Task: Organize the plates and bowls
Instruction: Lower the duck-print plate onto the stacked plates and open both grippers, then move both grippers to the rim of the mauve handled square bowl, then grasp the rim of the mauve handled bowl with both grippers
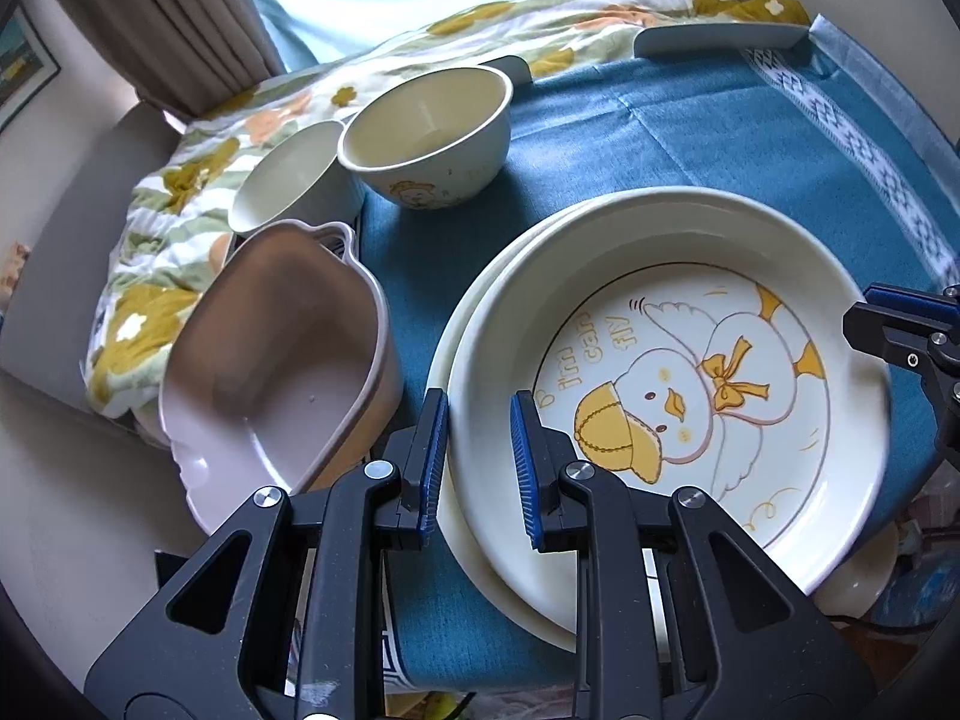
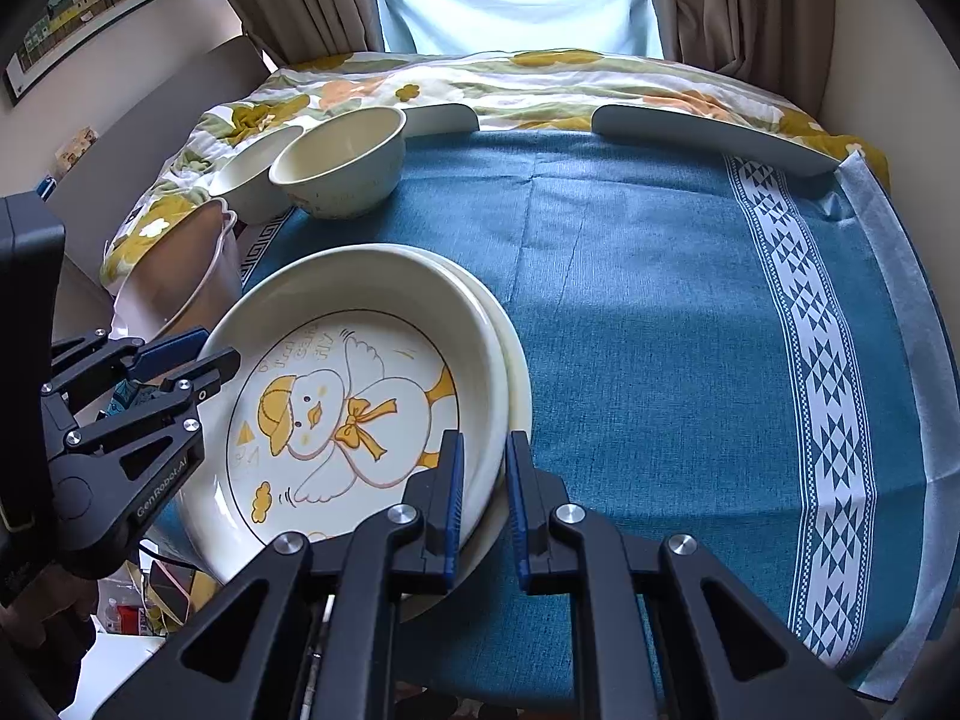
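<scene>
Where the blue tablecloth covers the table, the duck plate sits stacked on a plain cream plate whose rim shows along one side, the pair lying near the table's near edge. The duck plate is deep-rimmed and white, printed with a yellow-capped duck wearing a yellow bow.

The left gripper is clamped on the duck plate's rim — one blue pad inside the rim, the other outside it, with the lower plate's edge in the same gap. On the opposite side of the duck plate the right gripper grasps the rim in the same manner, its jaws narrowly spaced around the plate's wall. Each gripper also appears at the edge of the other's view, at the far side of the duck plate.

Beyond the duck plate, toward the window, a cream bowl with a small duck print stands upright on the cloth. Just beside that bowl, away from the duck plate, a second cream bowl sits at the table's edge. Close to the duck plate on the left gripper's side, a pink heart-shaped dish leans tilted, its open side facing up and outward — what it rests on cannot be made out.

Farther from the duck plate, past the bowls, a floral blanket lies rumpled, and brown curtains frame a bright window behind it.
</scene>
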Action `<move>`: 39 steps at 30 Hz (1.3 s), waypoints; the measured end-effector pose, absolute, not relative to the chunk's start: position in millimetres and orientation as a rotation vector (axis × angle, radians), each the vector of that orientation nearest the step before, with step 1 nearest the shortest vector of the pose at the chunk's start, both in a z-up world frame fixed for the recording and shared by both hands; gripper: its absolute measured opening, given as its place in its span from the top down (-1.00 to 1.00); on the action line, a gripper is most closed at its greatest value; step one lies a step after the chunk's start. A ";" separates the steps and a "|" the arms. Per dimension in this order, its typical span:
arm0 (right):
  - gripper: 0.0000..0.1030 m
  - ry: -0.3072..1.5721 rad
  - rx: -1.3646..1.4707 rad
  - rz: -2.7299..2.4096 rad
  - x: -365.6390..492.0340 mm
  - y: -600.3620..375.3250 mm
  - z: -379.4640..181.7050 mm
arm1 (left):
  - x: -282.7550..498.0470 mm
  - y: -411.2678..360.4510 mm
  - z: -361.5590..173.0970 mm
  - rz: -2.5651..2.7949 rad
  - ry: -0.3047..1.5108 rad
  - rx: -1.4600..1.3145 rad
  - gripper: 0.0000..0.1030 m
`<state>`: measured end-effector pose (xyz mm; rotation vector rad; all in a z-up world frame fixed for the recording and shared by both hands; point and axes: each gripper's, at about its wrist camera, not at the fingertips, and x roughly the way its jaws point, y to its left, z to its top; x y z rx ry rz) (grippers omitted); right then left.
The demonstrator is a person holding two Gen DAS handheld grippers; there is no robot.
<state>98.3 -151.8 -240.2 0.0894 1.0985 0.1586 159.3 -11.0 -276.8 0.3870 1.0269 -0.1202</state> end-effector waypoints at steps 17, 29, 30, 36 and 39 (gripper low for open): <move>-1.00 0.984 0.051 0.600 158.5 -123.7 -131.2 | 117.4 115.3 -155.7 0.025 0.865 -0.187 -0.99; -1.00 1.224 -0.015 0.705 241.0 -9.8 -209.9 | 150.8 215.0 -240.2 0.058 1.013 -0.548 -0.75; -1.00 1.245 -0.017 0.705 245.6 -2.9 -218.1 | 156.1 215.9 -248.6 0.054 1.032 -0.553 -0.69; -0.35 1.350 -0.056 0.726 260.8 26.6 -257.0 | 185.4 212.2 -288.9 0.014 1.132 -0.560 -0.15; 0.00 1.388 -0.040 0.719 265.8 30.0 -269.1 | 197.9 212.8 -301.8 -0.008 1.171 -0.568 0.22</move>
